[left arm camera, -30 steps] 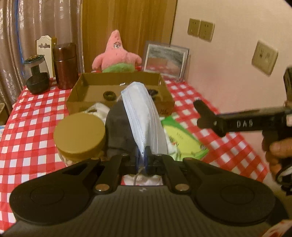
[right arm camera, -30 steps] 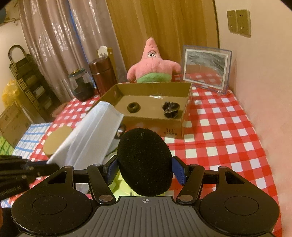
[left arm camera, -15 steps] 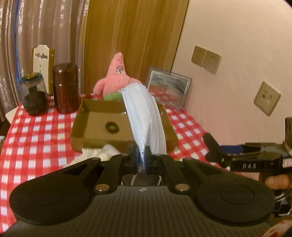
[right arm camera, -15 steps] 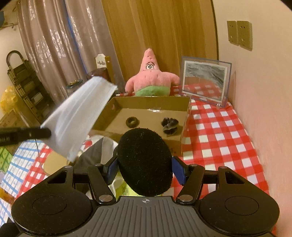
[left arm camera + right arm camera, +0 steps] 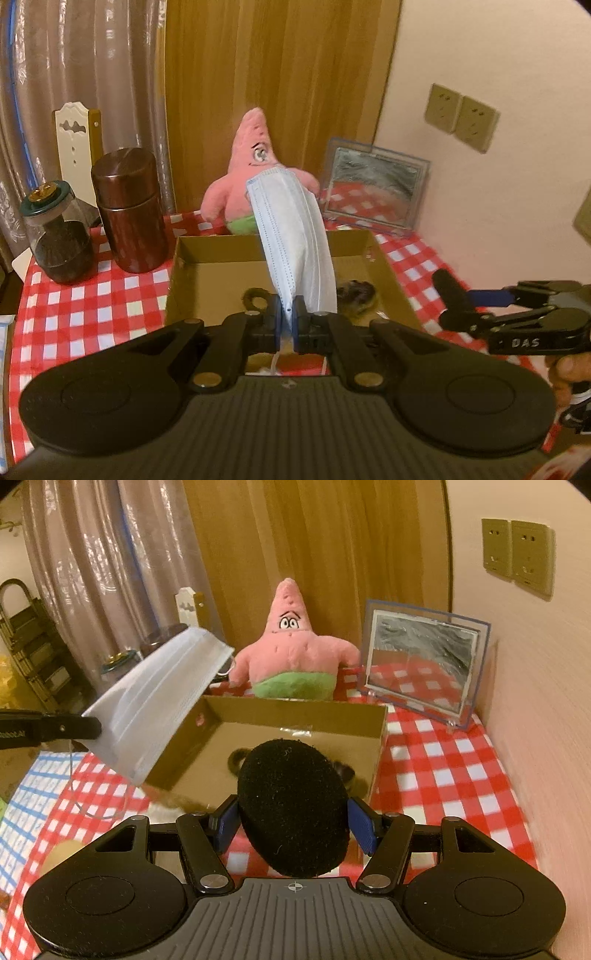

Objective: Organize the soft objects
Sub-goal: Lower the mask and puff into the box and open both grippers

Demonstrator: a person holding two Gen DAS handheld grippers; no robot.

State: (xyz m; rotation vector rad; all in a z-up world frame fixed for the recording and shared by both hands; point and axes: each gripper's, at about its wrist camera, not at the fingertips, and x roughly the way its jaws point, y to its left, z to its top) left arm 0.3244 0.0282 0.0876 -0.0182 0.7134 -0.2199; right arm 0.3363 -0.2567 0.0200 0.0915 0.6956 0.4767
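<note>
My left jaws (image 5: pixel 289 318) pinch a face mask (image 5: pixel 295 236), my right jaws (image 5: pixel 293 825) clamp a black pad (image 5: pixel 293 806), both before the cardboard box (image 5: pixel 295 716) on the checkered counter (image 5: pixel 436 760); curtains (image 5: pixel 92 565) hang behind it.

From my left wrist camera, my left gripper (image 5: pixel 289 314) pinched a pale blue face mask (image 5: pixel 295 236), which stood up and away from me. Beyond it an open cardboard box (image 5: pixel 207 273) sat on a red checked tablecloth (image 5: pixel 88 302). A pink starfish plush (image 5: pixel 251 162) stood behind the box. My right gripper (image 5: pixel 454 299) reached in from the right edge.
</note>
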